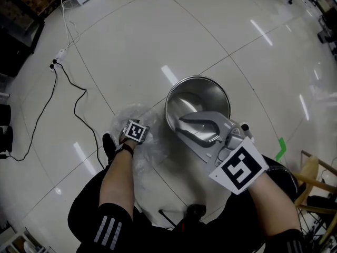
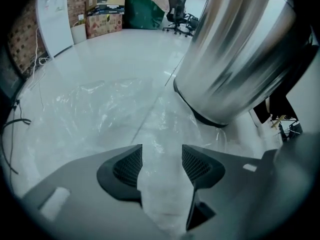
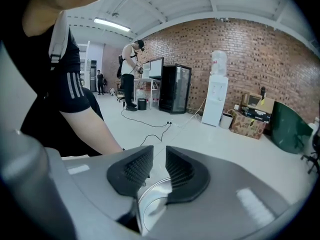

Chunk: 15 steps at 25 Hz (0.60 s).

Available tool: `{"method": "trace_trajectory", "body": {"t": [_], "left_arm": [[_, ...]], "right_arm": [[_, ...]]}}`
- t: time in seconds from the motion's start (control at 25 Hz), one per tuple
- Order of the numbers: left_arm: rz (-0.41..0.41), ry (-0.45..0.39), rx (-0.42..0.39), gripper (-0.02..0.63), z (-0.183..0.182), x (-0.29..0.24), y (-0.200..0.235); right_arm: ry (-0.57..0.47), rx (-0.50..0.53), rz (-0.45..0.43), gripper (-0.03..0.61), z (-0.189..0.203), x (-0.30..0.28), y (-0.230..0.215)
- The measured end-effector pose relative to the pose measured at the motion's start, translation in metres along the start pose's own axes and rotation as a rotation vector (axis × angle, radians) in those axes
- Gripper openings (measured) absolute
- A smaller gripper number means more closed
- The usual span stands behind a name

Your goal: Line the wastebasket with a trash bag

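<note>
A round shiny metal wastebasket [image 1: 210, 95] stands open on the pale floor; it fills the upper right of the left gripper view [image 2: 240, 54]. A crumpled clear trash bag [image 1: 154, 151] lies on the floor to its left. My left gripper [image 1: 136, 133] points steeply down onto it, open, with a fold of the bag [image 2: 161, 194] rising between its jaws [image 2: 162, 156]. My right gripper [image 1: 189, 124] hangs over the wastebasket's near rim [image 3: 150, 194]. Its jaws [image 3: 158, 159] stand a narrow gap apart, and only floor shows through the gap.
A black cable [image 1: 79, 101] runs across the floor to a power strip [image 1: 60, 55] at the left. A wooden chair [image 1: 311, 177] and a green tape mark [image 1: 280, 146] are at the right. My shoe [image 1: 109, 144] rests by the bag. People and a black fridge [image 3: 175, 96] stand far off.
</note>
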<state>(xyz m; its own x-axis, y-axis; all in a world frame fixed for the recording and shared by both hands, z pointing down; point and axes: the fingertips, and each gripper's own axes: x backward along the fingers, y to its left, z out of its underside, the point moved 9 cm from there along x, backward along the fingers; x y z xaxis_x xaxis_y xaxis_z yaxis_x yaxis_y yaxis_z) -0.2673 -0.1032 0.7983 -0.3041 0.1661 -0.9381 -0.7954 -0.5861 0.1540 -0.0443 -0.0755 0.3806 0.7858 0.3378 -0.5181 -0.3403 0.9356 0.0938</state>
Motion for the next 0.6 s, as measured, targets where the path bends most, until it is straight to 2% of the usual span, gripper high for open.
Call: {"method": "trace_trajectory", "body": {"t": [0.12, 0.32, 0.36, 0.6], "left_arm": [[0.010, 0.030, -0.002, 0.225, 0.005, -0.009, -0.006], [-0.035, 0.030, -0.013, 0.021, 0.004, -0.008, -0.002], [-0.044, 0.023, -0.014, -0.003, 0.001, -0.005, -0.001], [-0.065, -0.018, -0.065, -0.008, -0.021, 0.037, 0.004]], "right_arm": [[-0.013, -0.019, 0.014, 0.087, -0.001, 0.003, -0.004], [-0.028, -0.014, 0.028, 0.087, -0.003, 0.007, -0.006], [-0.033, -0.012, 0.035, 0.087, -0.003, 0.009, -0.008], [-0.064, -0.046, 0.092, 0.087, -0.003, 0.020, -0.019]]}}
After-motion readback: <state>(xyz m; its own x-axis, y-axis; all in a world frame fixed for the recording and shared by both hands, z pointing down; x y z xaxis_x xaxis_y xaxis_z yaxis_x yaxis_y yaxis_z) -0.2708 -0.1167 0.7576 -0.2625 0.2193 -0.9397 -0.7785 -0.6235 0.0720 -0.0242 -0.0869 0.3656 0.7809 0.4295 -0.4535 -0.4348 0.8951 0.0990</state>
